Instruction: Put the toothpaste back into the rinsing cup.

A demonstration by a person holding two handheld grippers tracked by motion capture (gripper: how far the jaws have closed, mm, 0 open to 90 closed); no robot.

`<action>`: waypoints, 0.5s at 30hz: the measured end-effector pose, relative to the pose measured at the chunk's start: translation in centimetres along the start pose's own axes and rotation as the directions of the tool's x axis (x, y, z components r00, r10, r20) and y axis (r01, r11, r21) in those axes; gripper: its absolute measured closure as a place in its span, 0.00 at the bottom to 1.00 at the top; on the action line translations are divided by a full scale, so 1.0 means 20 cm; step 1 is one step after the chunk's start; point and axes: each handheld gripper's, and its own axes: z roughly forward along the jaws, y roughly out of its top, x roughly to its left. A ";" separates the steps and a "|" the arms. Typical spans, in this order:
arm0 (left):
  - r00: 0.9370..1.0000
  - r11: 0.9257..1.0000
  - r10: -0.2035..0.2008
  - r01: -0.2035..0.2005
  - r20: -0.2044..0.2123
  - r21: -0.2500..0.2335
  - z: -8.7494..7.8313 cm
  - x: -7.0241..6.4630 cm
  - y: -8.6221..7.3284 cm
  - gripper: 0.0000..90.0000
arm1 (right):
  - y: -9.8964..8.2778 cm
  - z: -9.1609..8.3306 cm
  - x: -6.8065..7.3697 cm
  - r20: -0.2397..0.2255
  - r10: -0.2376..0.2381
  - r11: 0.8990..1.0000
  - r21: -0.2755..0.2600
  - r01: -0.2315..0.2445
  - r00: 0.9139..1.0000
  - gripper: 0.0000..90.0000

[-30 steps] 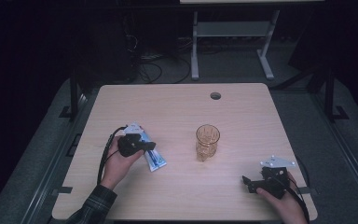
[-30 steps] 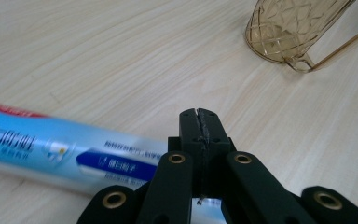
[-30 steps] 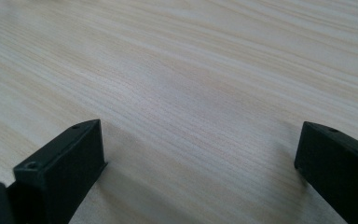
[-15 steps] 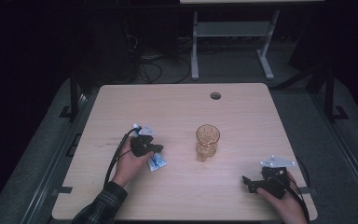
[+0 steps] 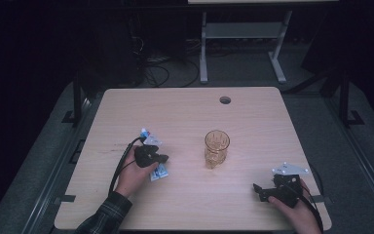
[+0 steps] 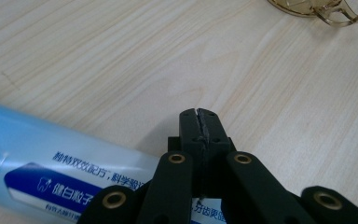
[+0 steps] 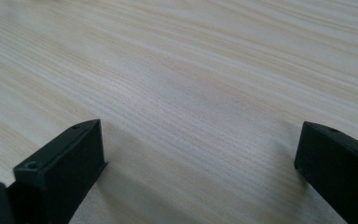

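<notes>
Toothpaste tube (image 5: 155, 156): lies flat on tabletop (image 5: 253, 126), long axis diagonal, cap end far-left. Left hand-held gripper (image 6: 199, 122) above it (jaws pressed together, empty); right hand-held gripper (image 5: 259, 190) spread wide, empty.

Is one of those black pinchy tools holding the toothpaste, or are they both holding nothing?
Nothing is held. The left tool is shut with nothing between its jaws, above the toothpaste tube. The right tool is open over bare table.

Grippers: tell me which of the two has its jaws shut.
The left gripper, by the toothpaste tube: its jaws are pressed tip to tip with nothing between them. The right gripper has its jaws spread wide over bare table.
</notes>
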 end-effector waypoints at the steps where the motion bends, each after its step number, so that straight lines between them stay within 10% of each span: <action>1: 1.000 1.000 0.002 -0.002 -0.004 0.007 -0.01 0.00 -0.01 1.00 | 0.00 0.00 0.00 0.000 0.000 1.000 0.000 0.000 1.000 0.01; 15: 1.000 1.000 -0.021 0.021 -0.021 0.018 -0.10 0.01 -0.11 1.00 | 0.00 0.00 0.00 0.000 0.001 1.000 0.000 -0.001 1.000 0.01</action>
